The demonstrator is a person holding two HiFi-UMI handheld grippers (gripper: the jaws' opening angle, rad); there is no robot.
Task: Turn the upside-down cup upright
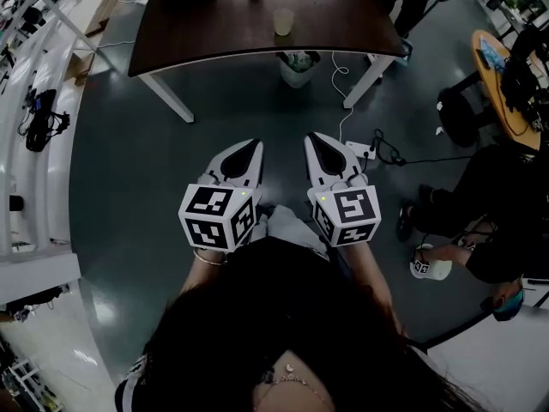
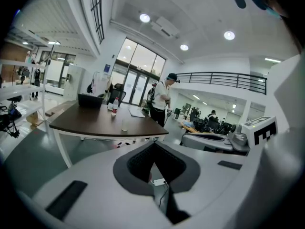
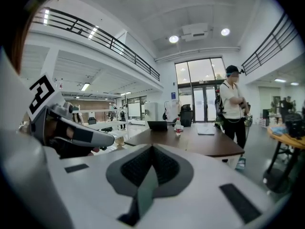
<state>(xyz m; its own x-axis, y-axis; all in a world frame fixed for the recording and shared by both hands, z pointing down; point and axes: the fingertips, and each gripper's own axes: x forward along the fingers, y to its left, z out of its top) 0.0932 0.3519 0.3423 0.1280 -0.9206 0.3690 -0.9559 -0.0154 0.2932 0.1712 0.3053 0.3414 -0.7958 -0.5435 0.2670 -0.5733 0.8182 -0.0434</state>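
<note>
My left gripper [image 1: 248, 147] and right gripper [image 1: 316, 139] wear smooth, matt white plastic shells; their pads [image 2: 140, 162] look black and finely ribbed. The table [image 1: 214, 37] has a dark, satin wood-look top, the cup [image 1: 283, 21] is pale translucent plastic, the floor [image 1: 129, 161] glossy grey.

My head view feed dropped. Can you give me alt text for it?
The left gripper and right gripper are shut and empty, side by side over the floor, short of a brown table. A cup stands near its front edge.
</note>
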